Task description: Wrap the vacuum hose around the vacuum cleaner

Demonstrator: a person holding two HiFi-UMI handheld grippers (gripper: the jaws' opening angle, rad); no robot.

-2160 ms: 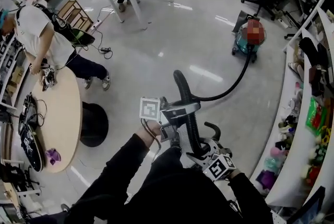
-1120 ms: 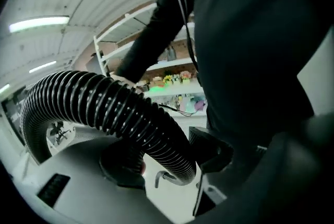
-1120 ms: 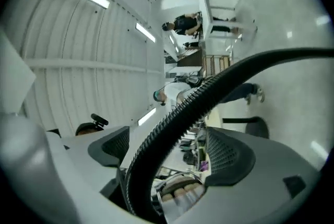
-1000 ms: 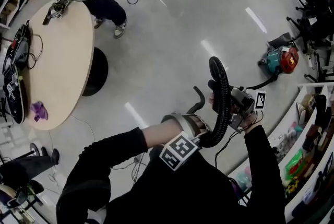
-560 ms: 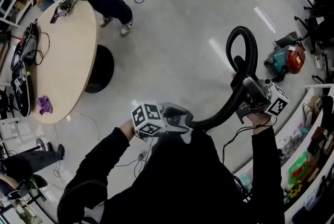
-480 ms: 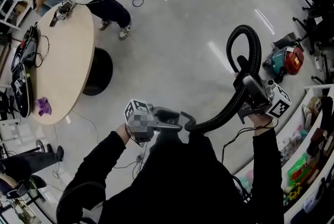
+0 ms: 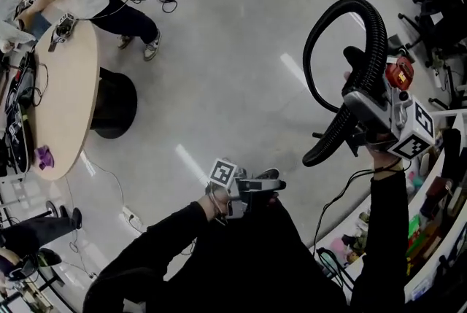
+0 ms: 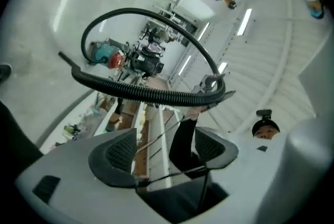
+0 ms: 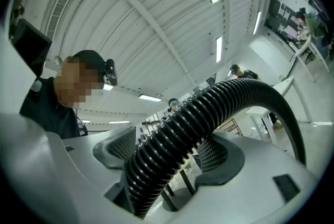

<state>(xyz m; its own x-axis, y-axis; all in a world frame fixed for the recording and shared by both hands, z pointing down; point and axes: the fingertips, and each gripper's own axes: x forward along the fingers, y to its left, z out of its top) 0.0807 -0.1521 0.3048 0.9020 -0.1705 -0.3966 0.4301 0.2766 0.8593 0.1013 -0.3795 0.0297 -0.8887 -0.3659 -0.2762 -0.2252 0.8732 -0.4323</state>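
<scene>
Hose (image 7: 376, 34) loops at right, clamped by the closing right tongs (image 7: 359, 101); left tongs (image 7: 271, 182) have just opened off it, empty, free to gather more.

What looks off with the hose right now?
The vacuum hose loops in mid-air, held only by the right gripper, whose jaws have just been closing on it. The left gripper, jaws just opening, holds nothing. The vacuum cleaner sits far off, unwrapped.
</scene>
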